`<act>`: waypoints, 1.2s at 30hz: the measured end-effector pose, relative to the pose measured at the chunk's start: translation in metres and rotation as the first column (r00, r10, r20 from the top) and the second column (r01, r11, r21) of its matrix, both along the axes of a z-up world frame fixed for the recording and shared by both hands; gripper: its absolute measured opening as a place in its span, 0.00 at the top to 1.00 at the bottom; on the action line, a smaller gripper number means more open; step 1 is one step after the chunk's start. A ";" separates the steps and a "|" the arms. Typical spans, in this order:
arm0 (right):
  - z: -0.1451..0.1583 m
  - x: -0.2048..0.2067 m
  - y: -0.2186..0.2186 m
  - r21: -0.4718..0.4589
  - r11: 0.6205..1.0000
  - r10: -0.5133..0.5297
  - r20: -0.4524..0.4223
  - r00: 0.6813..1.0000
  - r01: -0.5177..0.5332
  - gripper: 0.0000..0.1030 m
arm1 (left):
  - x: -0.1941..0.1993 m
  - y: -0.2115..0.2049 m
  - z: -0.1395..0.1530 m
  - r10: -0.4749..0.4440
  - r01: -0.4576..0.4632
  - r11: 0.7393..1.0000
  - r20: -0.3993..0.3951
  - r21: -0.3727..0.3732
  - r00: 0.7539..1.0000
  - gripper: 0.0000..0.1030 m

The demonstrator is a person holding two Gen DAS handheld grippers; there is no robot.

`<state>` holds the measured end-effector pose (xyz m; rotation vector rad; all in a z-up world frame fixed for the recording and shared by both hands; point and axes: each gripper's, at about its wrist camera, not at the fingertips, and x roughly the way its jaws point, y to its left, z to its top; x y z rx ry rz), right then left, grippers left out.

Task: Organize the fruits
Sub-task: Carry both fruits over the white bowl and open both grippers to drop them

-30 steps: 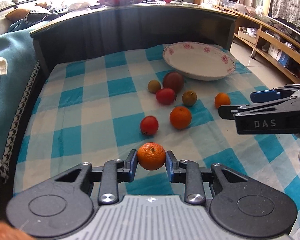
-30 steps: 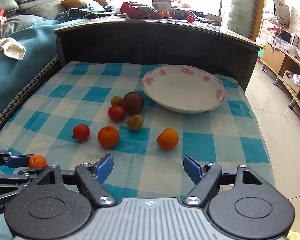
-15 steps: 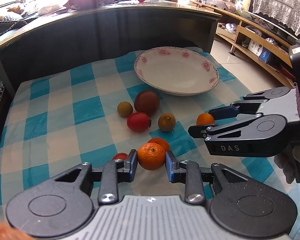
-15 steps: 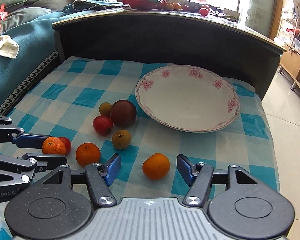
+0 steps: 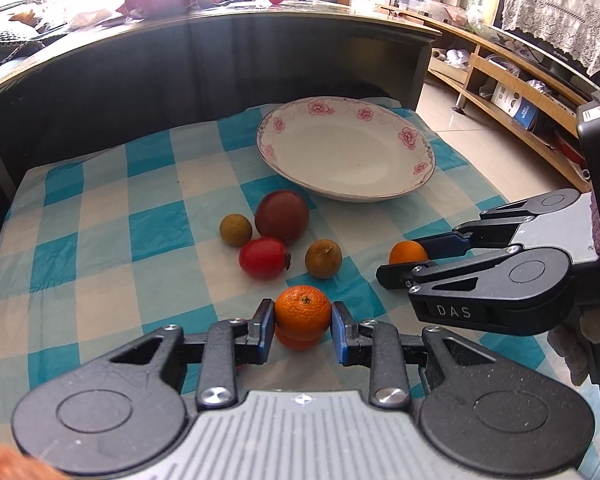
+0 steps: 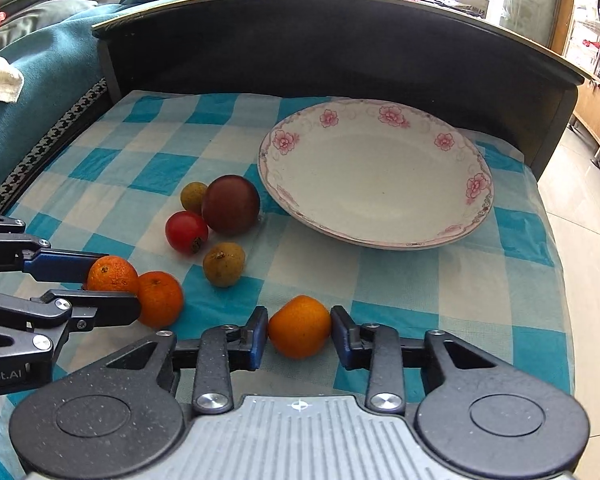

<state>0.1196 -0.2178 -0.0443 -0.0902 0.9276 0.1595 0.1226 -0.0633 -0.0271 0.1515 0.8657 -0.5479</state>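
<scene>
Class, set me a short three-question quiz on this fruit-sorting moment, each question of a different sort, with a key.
1. True or false: the flowered plate already holds fruit.
2. Multiple choice: what does the left gripper grip? A) a red tomato B) an orange mandarin C) a brown longan
3. Fill in: the right gripper has its pads against a second ___ that rests on the checked cloth.

Key
1. False; the plate is bare.
2. B; the mandarin sits between its pads, above another orange fruit.
3. Mandarin; the right jaws have just been closing on it.
</scene>
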 end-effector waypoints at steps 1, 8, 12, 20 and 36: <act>0.000 0.000 0.000 -0.002 1.000 -0.005 -0.005 1.000 0.005 0.73 | 0.000 -0.001 0.000 -0.004 0.004 1.000 0.005 0.003 1.000 0.62; 0.007 -0.003 -0.004 0.014 1.000 -0.023 -0.011 1.000 0.023 0.74 | 0.002 -0.005 0.009 -0.009 0.009 1.000 0.037 -0.005 0.999 0.62; 0.019 -0.006 -0.012 0.054 0.998 -0.041 0.016 0.999 0.040 0.74 | 0.007 -0.012 0.014 -0.011 0.012 1.000 0.048 -0.020 0.999 0.62; 0.029 0.005 -0.027 0.070 0.994 -0.085 0.056 0.995 0.081 0.74 | 0.024 -0.031 0.024 -0.016 0.019 0.999 0.101 -0.030 0.995 0.62; 0.028 0.046 -0.046 0.012 0.992 -0.125 0.099 0.987 0.125 0.74 | 0.070 -0.071 0.011 -0.036 0.033 0.999 0.152 0.023 0.988 0.63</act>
